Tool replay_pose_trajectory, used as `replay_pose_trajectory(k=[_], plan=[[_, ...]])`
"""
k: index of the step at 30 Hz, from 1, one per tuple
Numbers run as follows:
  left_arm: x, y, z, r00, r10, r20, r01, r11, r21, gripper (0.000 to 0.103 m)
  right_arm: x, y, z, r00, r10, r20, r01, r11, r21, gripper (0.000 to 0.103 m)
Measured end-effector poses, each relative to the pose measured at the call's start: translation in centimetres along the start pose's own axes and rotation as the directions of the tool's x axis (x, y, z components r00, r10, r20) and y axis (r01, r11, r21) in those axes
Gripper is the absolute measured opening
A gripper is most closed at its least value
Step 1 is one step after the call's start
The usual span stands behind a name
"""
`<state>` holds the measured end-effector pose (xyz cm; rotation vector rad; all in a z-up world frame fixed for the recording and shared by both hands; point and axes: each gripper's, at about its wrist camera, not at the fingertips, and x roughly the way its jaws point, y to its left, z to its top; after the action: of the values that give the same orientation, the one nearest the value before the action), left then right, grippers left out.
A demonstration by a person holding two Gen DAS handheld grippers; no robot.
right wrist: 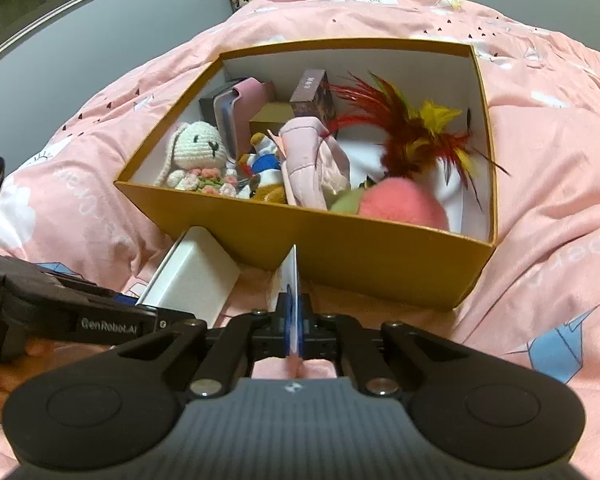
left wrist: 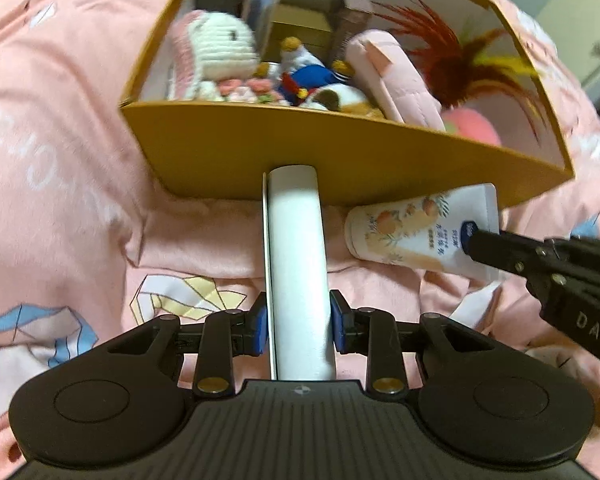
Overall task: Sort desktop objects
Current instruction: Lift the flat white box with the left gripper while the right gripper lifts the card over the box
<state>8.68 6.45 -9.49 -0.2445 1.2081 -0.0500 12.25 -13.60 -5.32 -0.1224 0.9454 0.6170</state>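
Your left gripper (left wrist: 299, 326) clamps a white box (left wrist: 298, 264) at frame centre, long axis pointing up-frame to the cardboard box (left wrist: 260, 152). Your right gripper (right wrist: 294, 332) pinches a cream tube's (left wrist: 424, 232) flat tail, tube lying crosswise, cap toward frame left.
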Motion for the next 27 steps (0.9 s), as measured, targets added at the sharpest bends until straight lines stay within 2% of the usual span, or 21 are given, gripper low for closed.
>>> replay_pose_trajectory(k=[3,6,9,14,21,27], plan=[[1.0,-1.1,0.4,1.000,-0.007,-0.021,0.008,1.000,0.021,0.034,0.6,-0.2,0.0,1.000,0.010,-0.020,-0.010,1.000,0.017,0.004],[1.4,-0.7,0.3,0.999,-0.019,-0.038,0.019,1.000,0.011,0.033,1.4,-0.1,0.1,1.000,0.013,-0.023,-0.013,1.000,0.017,0.007],[1.5,0.0,0.3,0.998,-0.040,-0.038,0.040,0.999,-0.016,0.033,2.0,0.1,0.3,1.000,0.019,-0.023,-0.019,1.000,0.016,0.007],[1.0,0.1,0.1,0.999,-0.037,-0.023,0.037,0.999,-0.019,0.033,2.2,0.3,0.2,0.999,0.035,-0.014,-0.035,0.999,0.008,0.006],[-1.9,0.3,-0.5,0.998,-0.052,0.042,0.052,0.999,0.002,0.033,0.1,0.0,0.4,0.999,0.035,0.036,-0.036,0.999,0.013,0.005],[-5.3,-1.0,-0.7,0.989,-0.078,0.125,0.072,0.996,0.053,0.033,-3.2,-0.2,1.4,0.995,0.046,0.088,-0.046,0.999,-0.006,0.005]])
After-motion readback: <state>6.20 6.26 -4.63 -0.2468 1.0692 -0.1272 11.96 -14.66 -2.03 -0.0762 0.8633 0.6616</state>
